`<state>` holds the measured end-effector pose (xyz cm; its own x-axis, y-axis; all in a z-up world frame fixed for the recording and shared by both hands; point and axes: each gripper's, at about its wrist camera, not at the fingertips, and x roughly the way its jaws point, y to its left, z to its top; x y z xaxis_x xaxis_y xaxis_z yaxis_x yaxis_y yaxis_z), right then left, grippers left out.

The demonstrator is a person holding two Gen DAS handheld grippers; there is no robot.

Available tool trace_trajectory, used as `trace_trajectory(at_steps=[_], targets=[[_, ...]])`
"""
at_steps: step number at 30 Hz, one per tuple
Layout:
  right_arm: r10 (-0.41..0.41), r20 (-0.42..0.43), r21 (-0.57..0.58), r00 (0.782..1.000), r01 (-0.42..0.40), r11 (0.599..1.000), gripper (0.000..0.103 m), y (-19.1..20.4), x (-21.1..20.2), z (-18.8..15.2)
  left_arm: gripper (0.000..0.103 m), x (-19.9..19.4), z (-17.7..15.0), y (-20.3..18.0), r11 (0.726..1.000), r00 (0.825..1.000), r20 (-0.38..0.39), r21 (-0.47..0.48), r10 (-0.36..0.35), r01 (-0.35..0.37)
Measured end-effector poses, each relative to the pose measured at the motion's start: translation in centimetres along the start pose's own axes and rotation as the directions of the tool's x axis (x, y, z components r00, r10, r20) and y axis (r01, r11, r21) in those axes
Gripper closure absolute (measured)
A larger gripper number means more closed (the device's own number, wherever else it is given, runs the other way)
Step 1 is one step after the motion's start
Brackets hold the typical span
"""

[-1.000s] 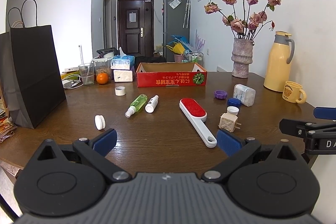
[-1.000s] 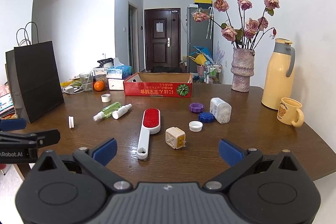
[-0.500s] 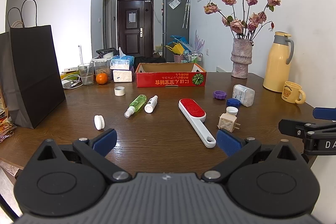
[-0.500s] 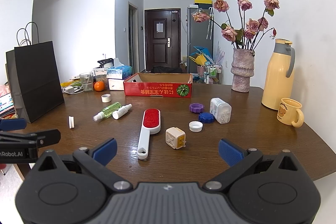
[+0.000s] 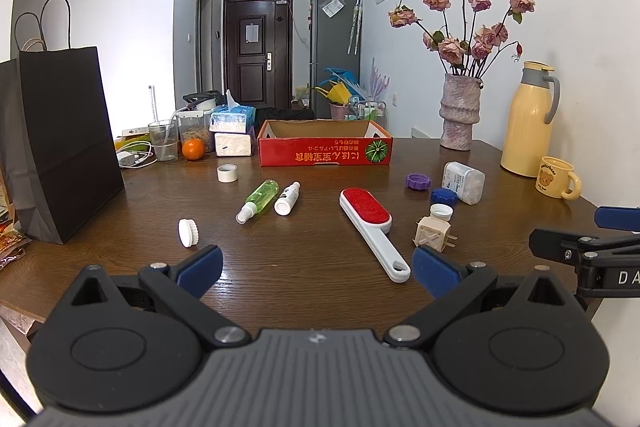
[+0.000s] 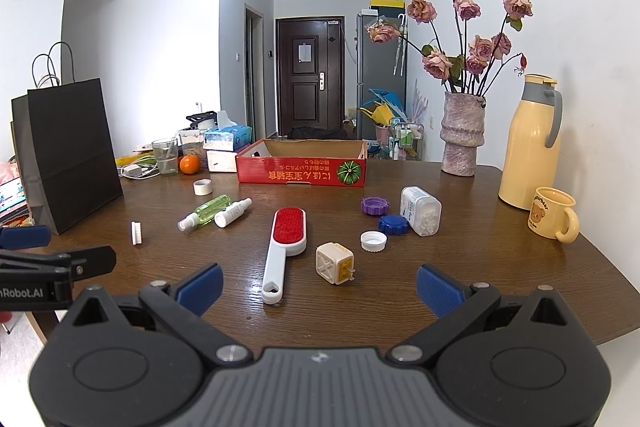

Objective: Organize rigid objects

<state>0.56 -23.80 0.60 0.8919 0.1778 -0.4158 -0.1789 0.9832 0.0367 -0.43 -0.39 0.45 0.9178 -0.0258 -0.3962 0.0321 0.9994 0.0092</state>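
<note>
Small objects lie on the brown table: a red-and-white lint brush, a green spray bottle, a small white bottle, a cream plug adapter, a clear pill jar, purple, blue and white caps, a white ribbed cap and a tape roll. An empty red cardboard box stands behind them. My left gripper and right gripper are open and empty above the near table edge.
A black paper bag stands at the left. A vase of roses, a yellow thermos and a yellow mug stand at the right. A glass, an orange and tissue boxes sit at the back left.
</note>
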Motion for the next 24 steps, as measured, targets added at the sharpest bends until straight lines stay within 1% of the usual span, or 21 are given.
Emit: trace_trajectory(at_steps=[10,19,24], targets=[[0.0,-0.008,0.0,1.0,0.0,1.0,0.0,0.0,0.5,0.2,0.0,0.3,0.3,0.1,1.0,1.0,-0.009,-0.015,0.003,-0.003],[0.002,-0.018,0.0,1.0,-0.002,1.0,0.0,-0.1,1.7,0.2,0.0,1.9,0.2,1.2,0.999,0.999,-0.028,-0.038,0.016,-0.017],[-0.001,-0.018,-0.003,1.0,0.001,1.0,0.0,-0.1,2.8,0.3,0.0,3.5,0.4,2.1,0.998,0.999,-0.045,-0.058,0.023,-0.025]])
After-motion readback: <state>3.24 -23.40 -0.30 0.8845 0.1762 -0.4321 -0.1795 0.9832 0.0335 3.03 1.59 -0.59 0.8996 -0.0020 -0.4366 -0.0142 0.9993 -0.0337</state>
